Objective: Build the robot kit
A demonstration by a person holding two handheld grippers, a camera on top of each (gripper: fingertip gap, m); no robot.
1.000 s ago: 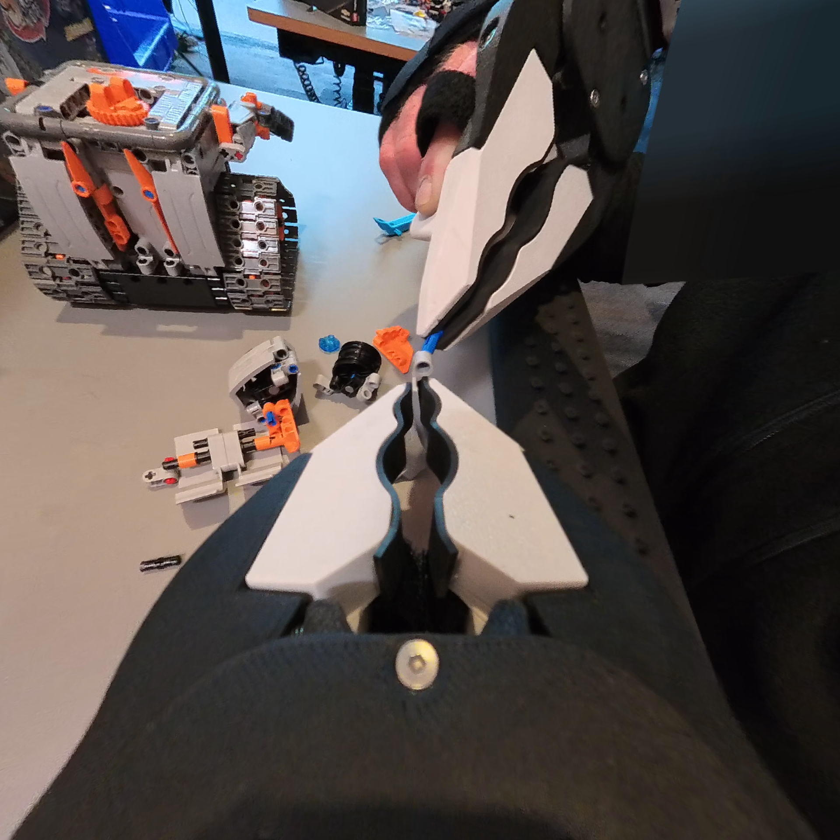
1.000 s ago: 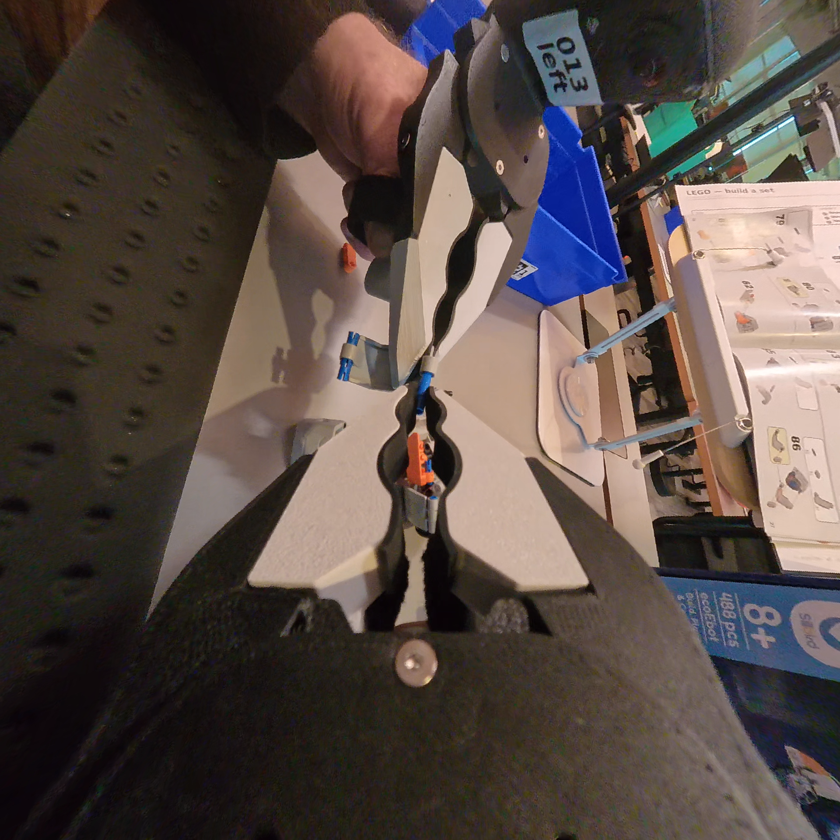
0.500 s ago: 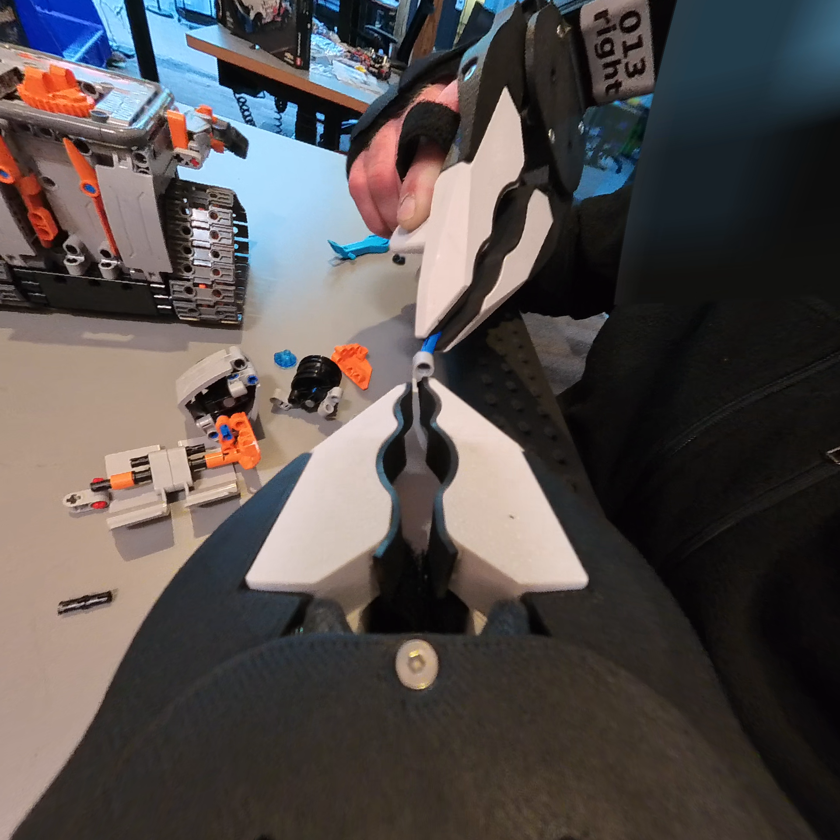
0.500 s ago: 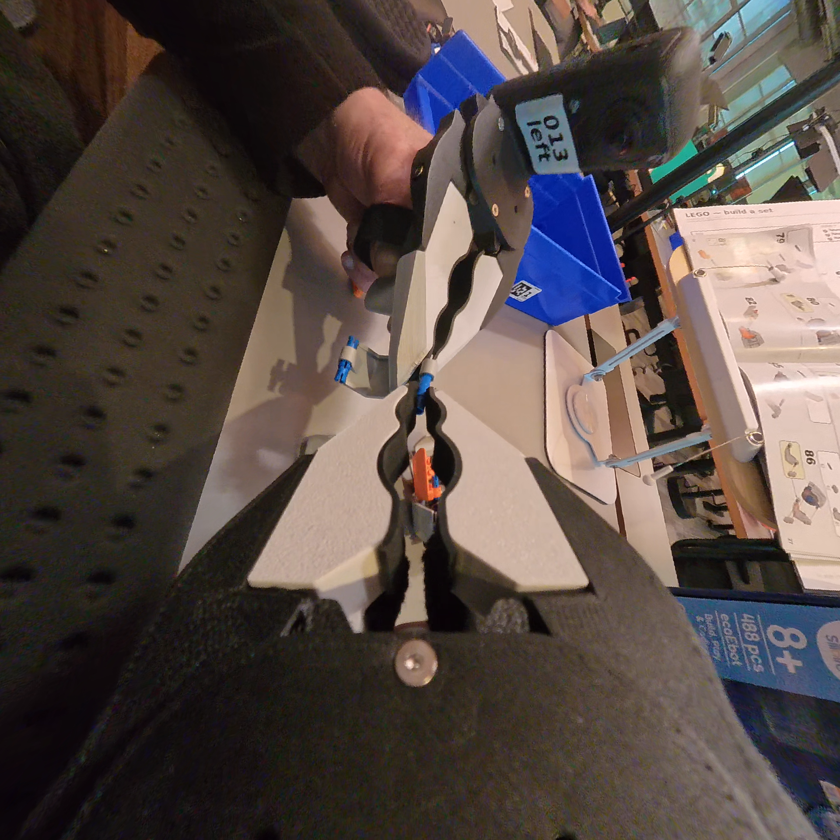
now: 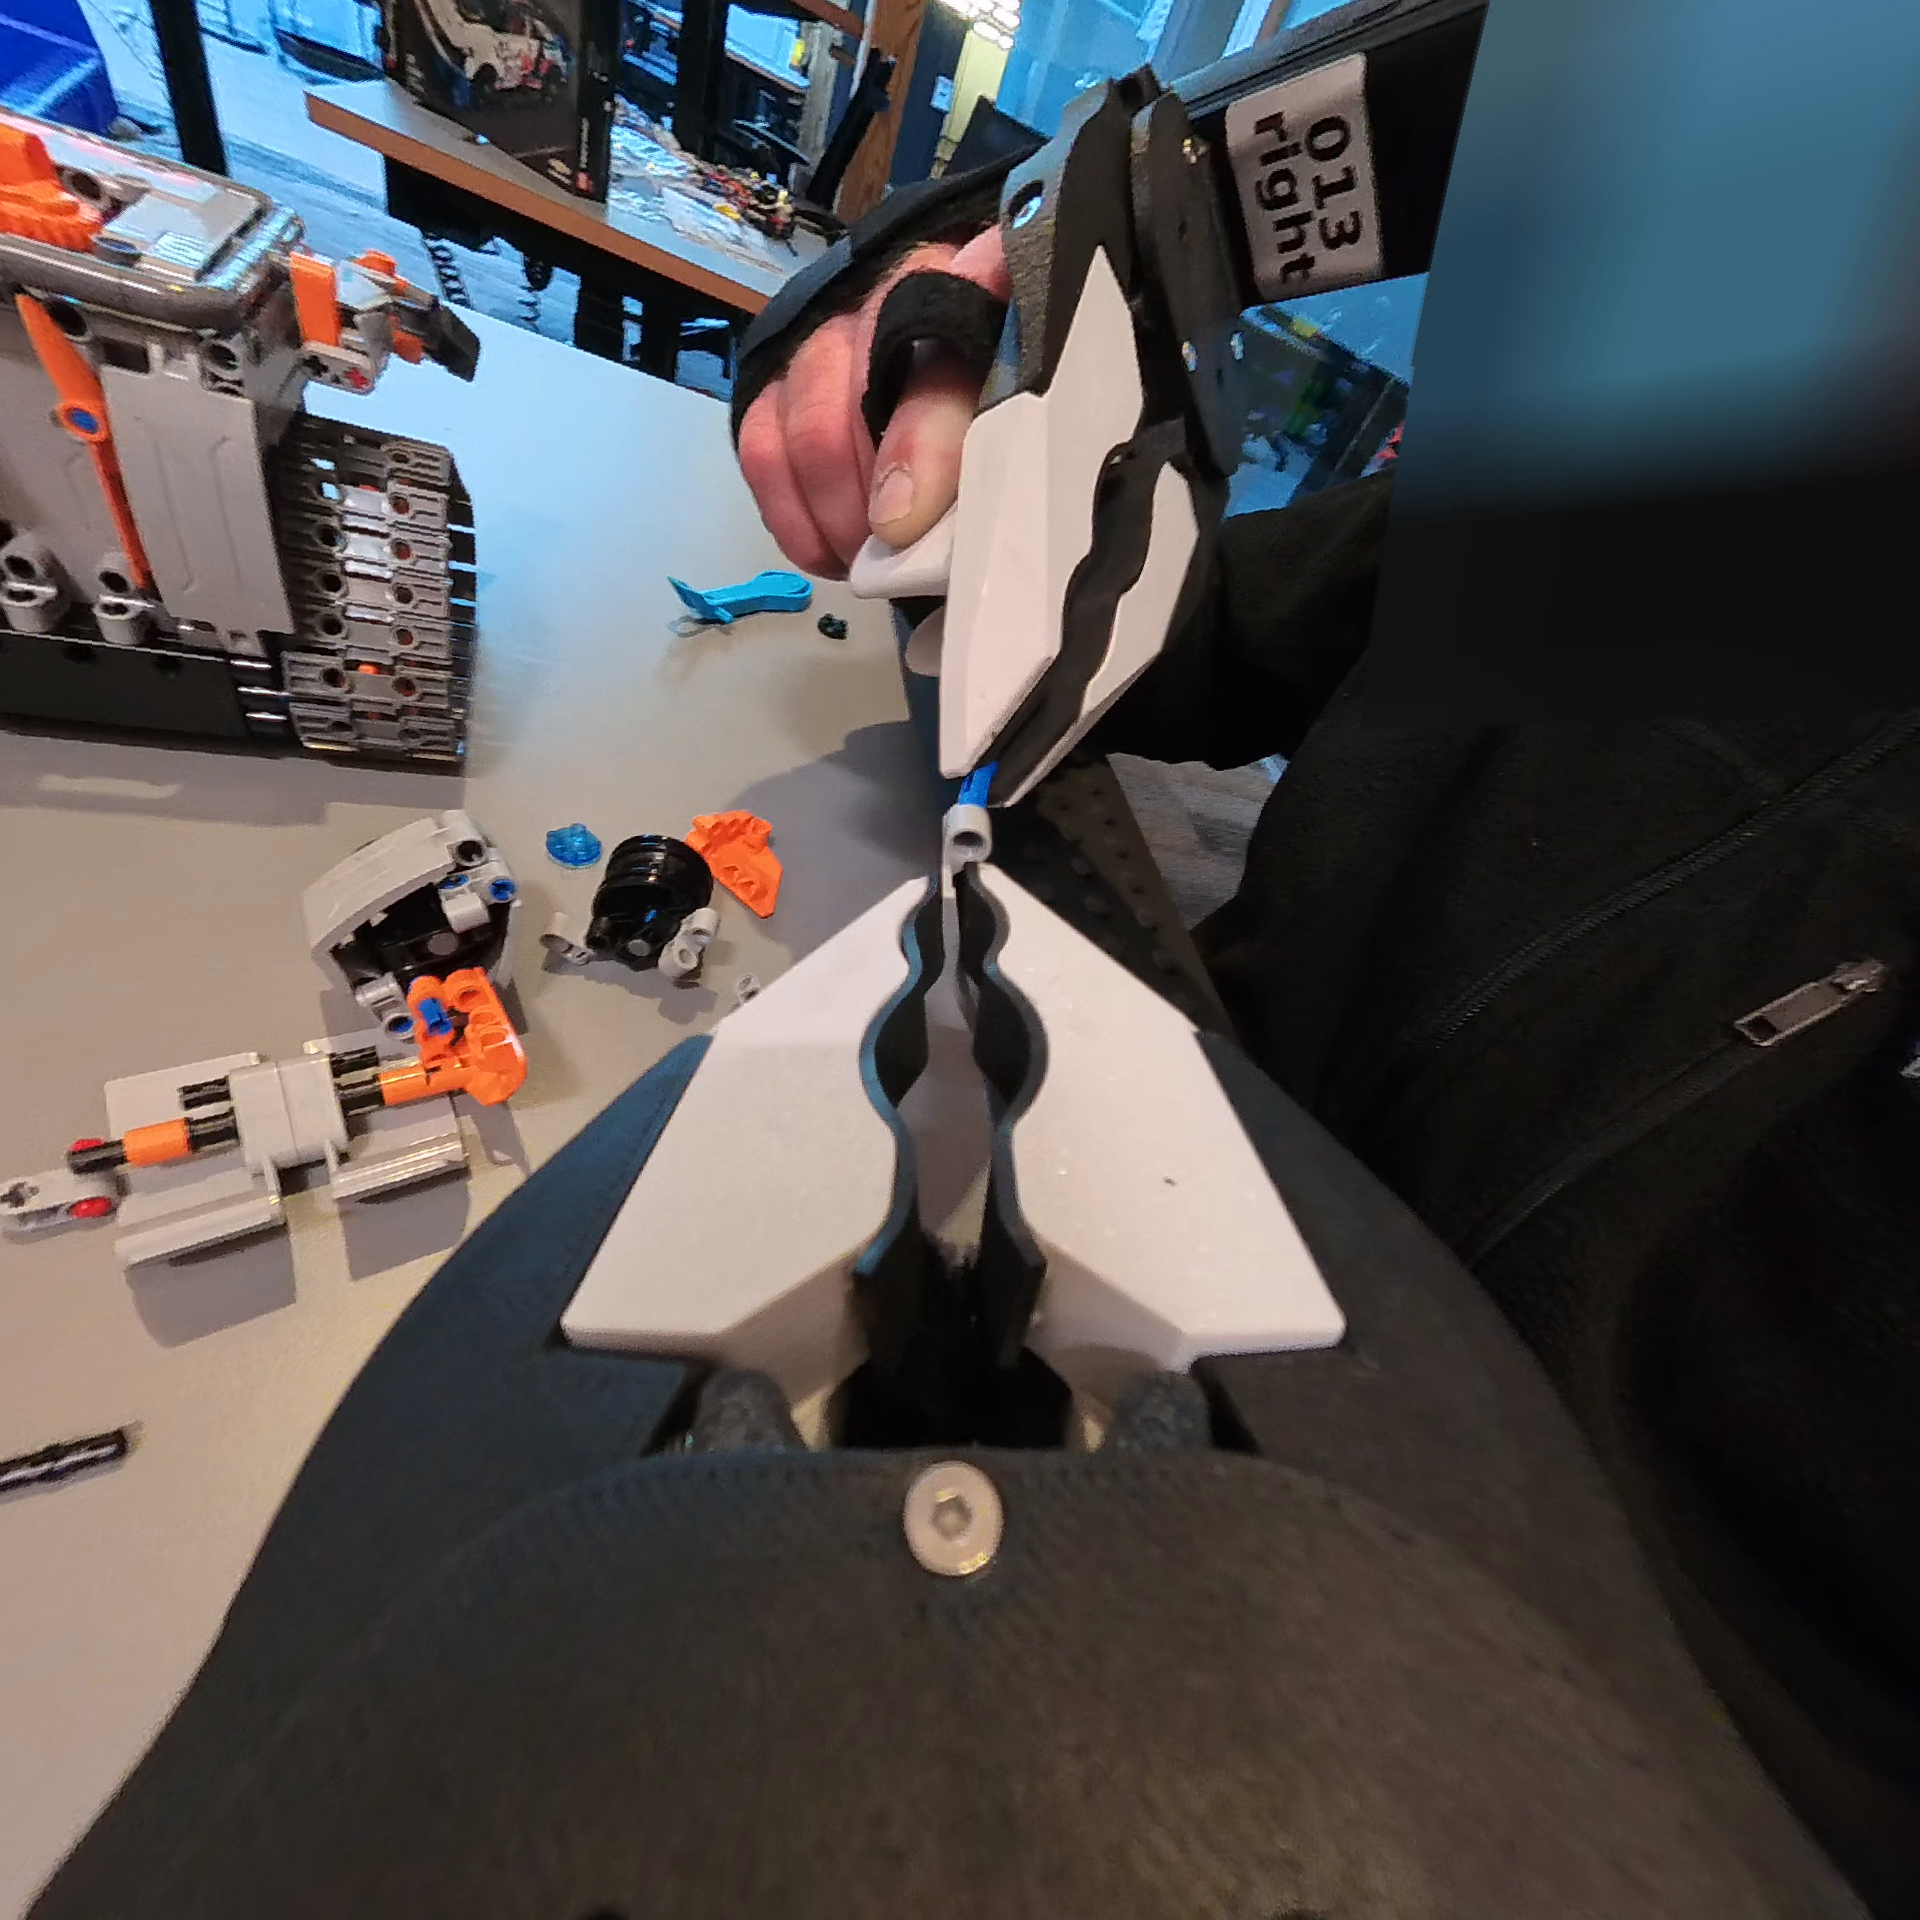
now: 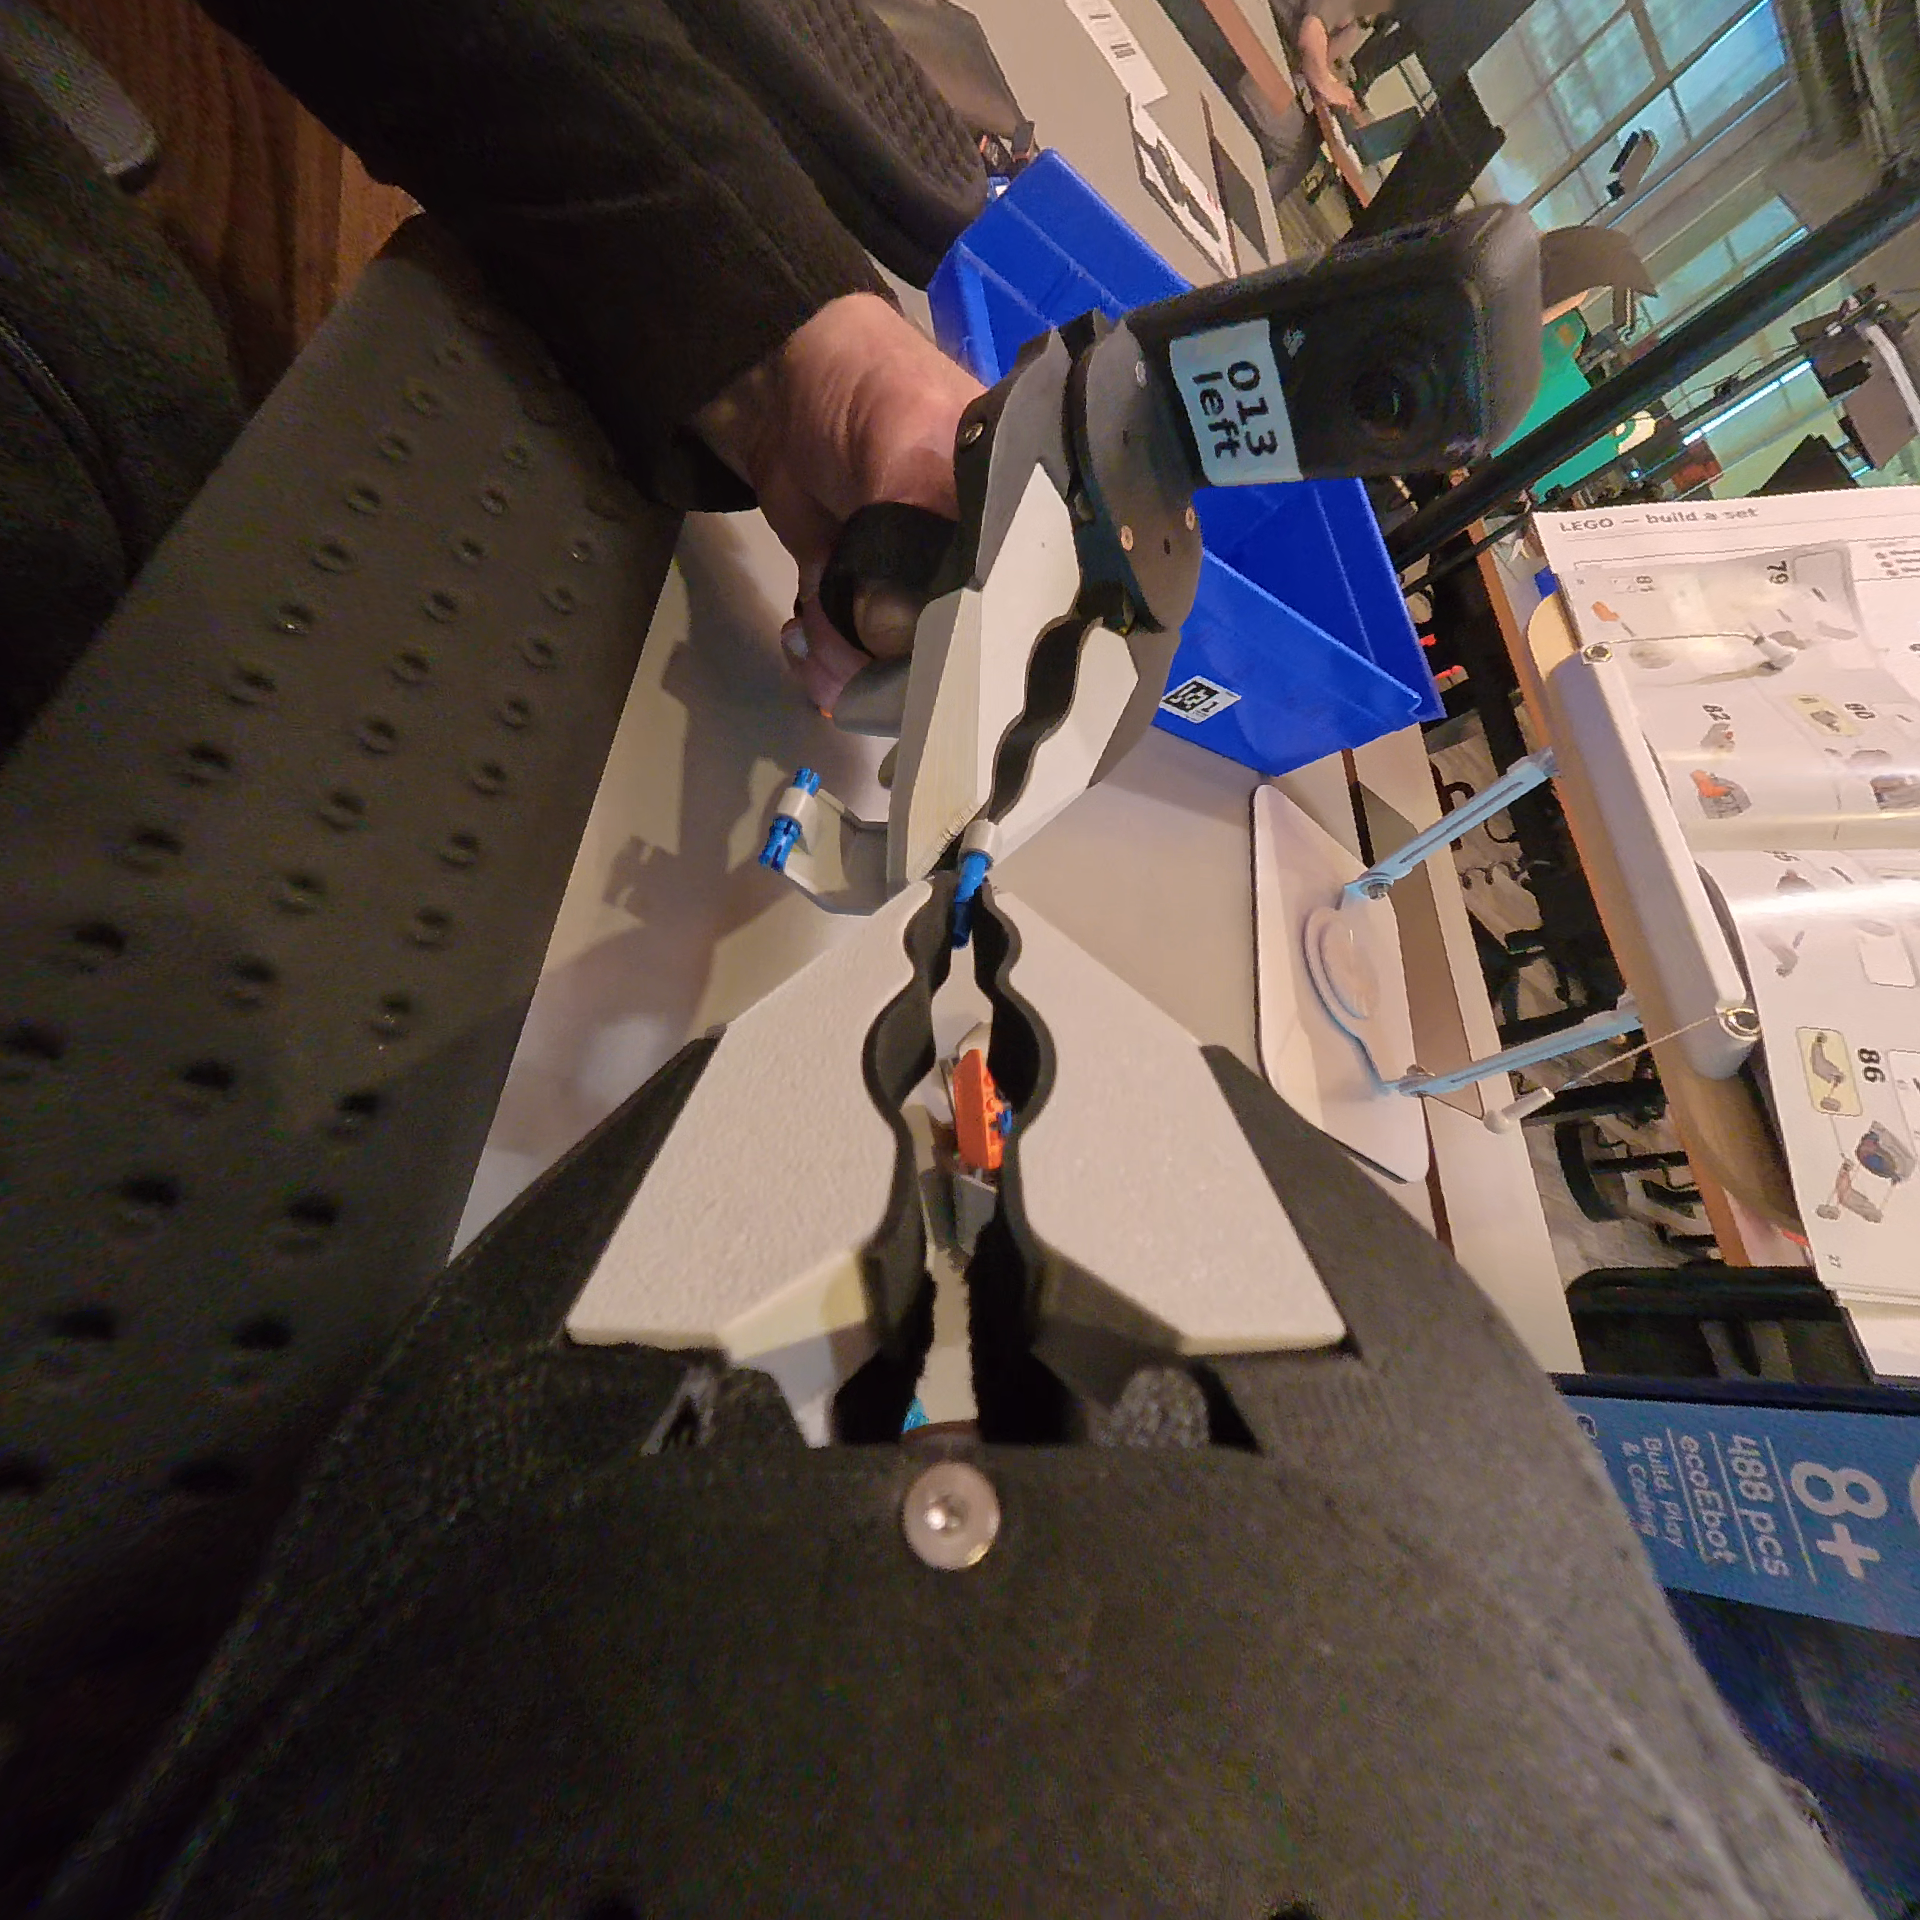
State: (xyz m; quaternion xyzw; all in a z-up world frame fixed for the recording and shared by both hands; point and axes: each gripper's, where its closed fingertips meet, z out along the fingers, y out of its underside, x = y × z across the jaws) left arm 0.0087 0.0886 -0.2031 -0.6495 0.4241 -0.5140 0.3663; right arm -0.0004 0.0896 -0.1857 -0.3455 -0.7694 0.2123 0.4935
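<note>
Each camera sits just behind its own gripper and looks forward along the fingers. The left wrist view faces across the grey table (image 5: 623,540) at the right gripper (image 5: 982,779), close ahead. The right wrist view, rolled sideways, faces the left gripper (image 6: 961,847), equally close. Both views share the meeting fingertips and the table edge.

Printed marks, by carrier; wording not reproduced. (a) White label (image 5: 1304,203), black characters, on the body of the right gripper (image 5: 982,764), far right. (b) Pale label (image 6: 1236,405) on the camera of the left gripper (image 6: 961,847). (c) Black-and-white square tag (image 6: 1200,698) on the blue bin (image 6: 1278,613). (d) Open instruction booklet (image 6: 1766,727), right, with heading and step numbers. (e) Blue box (image 6: 1745,1496), near right, white print. (f) Dark box (image 5: 499,94), far table: print too small to read.
</note>
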